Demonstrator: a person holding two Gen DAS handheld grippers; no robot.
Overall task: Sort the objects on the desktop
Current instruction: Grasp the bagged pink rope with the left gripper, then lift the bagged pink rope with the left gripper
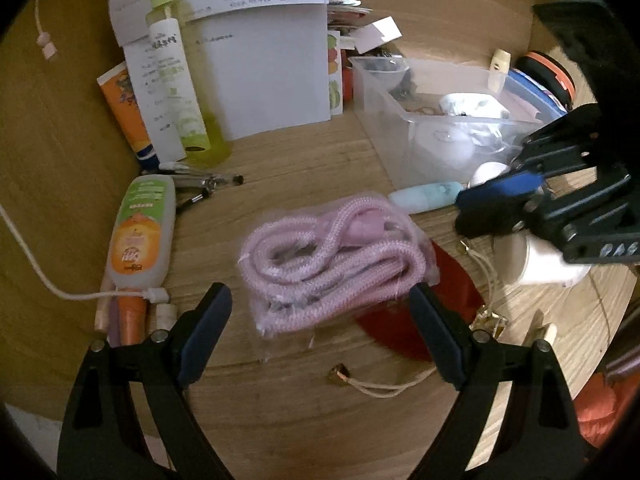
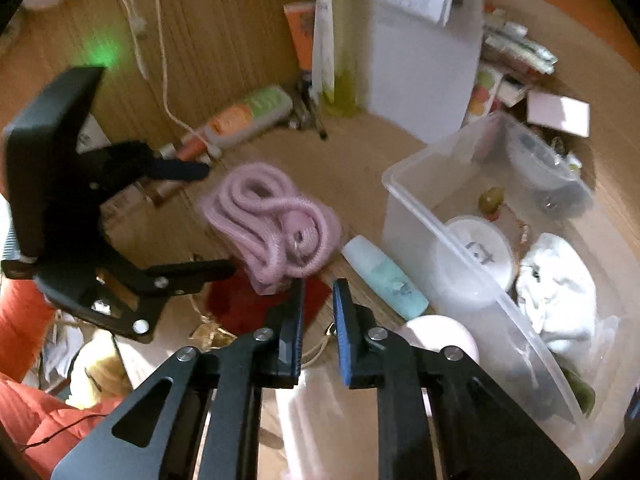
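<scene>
1. The left tongs (image 1: 320, 312) stand wide open and empty on either side of a bagged pink rope (image 1: 334, 256) lying on the wooden table (image 1: 304, 412); the fingers frame the near end of the bundle without touching it.
2. The right tongs (image 2: 318, 320) are open only a narrow gap and hold nothing, poised above the table near a pale blue bottle (image 2: 384, 276) that lies just beside the clear plastic bin (image 2: 424, 216).
3. The step in hand appears to be the pickup of the rope. The likely next move is for the left tongs to advance and close across the middle of the coil, then carry it to wherever it is to be sorted, possibly the bin; that destination is a judgement only.
4. The rope is thick, braided and soft, looped loosely inside a thin, crinkled transparent bag that may slip under the pads. Part of it rests on a flat red piece (image 1: 416, 316).
5. The bin is translucent, rigid and rectangular, already holding a white round lid (image 2: 480, 252) and a crumpled white cloth (image 2: 556, 288).
6. At the table's far side lie a squeeze tube with an orange-and-green label (image 1: 140, 228), a tall yellow-green bottle (image 1: 192, 80), white paper sheets (image 1: 272, 68) and a white cable (image 1: 40, 272).
</scene>
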